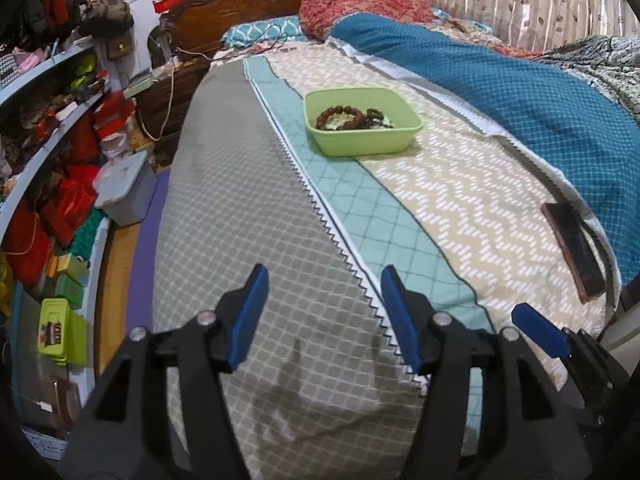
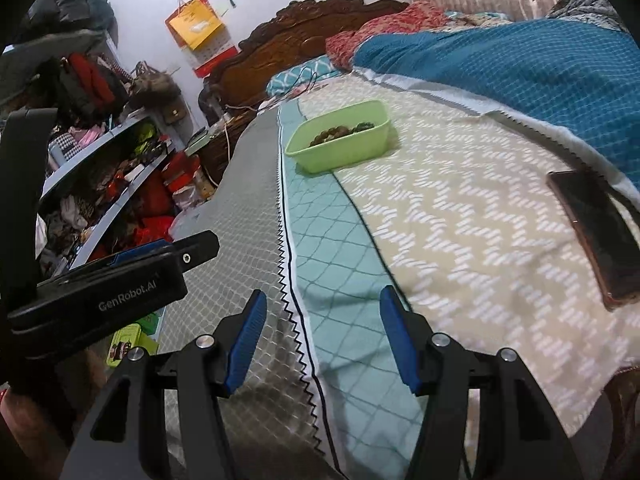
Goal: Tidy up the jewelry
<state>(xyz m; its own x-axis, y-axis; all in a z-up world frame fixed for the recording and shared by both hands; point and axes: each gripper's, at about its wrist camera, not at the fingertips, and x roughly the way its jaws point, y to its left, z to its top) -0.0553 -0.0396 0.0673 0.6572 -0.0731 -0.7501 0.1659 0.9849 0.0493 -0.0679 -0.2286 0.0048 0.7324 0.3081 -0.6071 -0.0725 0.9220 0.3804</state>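
Both of my tools hover over the near end of the bed (image 1: 248, 200): my left hand-held gripper (image 1: 324, 316) has its blue pads spread wide with nothing between them, and my right hand-held gripper (image 2: 322, 338) is spread just the same. Ahead lies a long stretch of bare bedspread up to one green tub (image 1: 362, 122), well apart from both tools, holding beaded bracelets (image 1: 346, 117); I cannot count them. One dark phone (image 1: 573, 252) lies near the right side, beside the folded blue blanket (image 1: 520, 92). Cluttered shelves (image 1: 56, 128) crowd the bed's left edge
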